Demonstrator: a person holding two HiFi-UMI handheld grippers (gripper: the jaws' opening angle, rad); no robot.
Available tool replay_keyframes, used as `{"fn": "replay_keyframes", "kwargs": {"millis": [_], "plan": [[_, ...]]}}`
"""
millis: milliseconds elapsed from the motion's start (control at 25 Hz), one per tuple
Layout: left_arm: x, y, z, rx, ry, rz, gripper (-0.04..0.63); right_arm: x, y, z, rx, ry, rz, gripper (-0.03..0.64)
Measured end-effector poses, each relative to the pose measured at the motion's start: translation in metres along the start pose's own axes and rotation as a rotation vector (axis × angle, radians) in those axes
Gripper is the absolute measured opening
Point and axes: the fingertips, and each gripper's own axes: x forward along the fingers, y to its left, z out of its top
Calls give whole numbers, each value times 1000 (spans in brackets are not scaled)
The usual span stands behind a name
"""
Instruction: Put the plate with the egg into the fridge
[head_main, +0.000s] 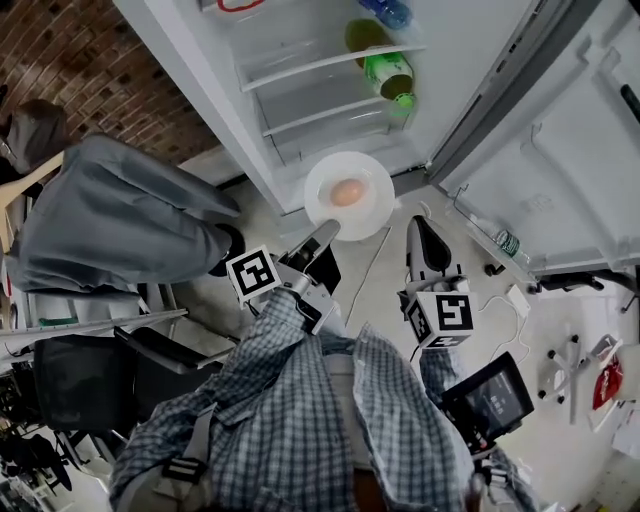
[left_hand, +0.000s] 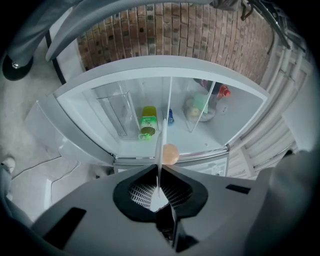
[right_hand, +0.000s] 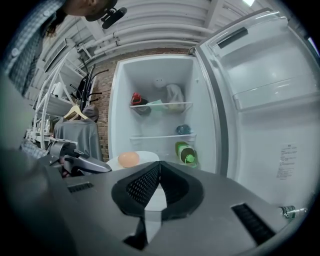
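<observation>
Two grippers show in the head view. We hold the left gripper (head_main: 325, 233) with its jaws clamped on the near rim of the white plate (head_main: 372, 207), and the egg (head_main: 346, 191) lies in the plate's middle. The plate hangs before the open fridge (head_main: 300, 95), at its lower front edge, not yet on a shelf. Our right gripper (head_main: 418, 228) is near the plate's right rim, apart from it. A green bottle (head_main: 388, 72) lies at the door-side end of a shelf inside

From the left gripper view we see the plate edge-on, a thin white line running away from the jaws, which press on its rim. The egg sits just beside that line, with the fridge's shelves beyond

From the right gripper view the jaws meet at their tips with nothing between them. Plate and egg are to their left, and the fridge door (right_hand: 265, 90) stands wide open on the right
</observation>
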Motion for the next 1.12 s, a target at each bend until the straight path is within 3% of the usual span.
{"fn": "replay_keyframes", "kwargs": {"millis": [520,800,1120], "plan": [[8,1,34,11,-13,1,18,36,9,2,33,7,-1,8],[20,-5,47,22,-43,-16,17,54,9,7,5,53,39,8],[60,-16,56,32,-85,-35,17,88,-19,29,-56,23,100,8]]}}
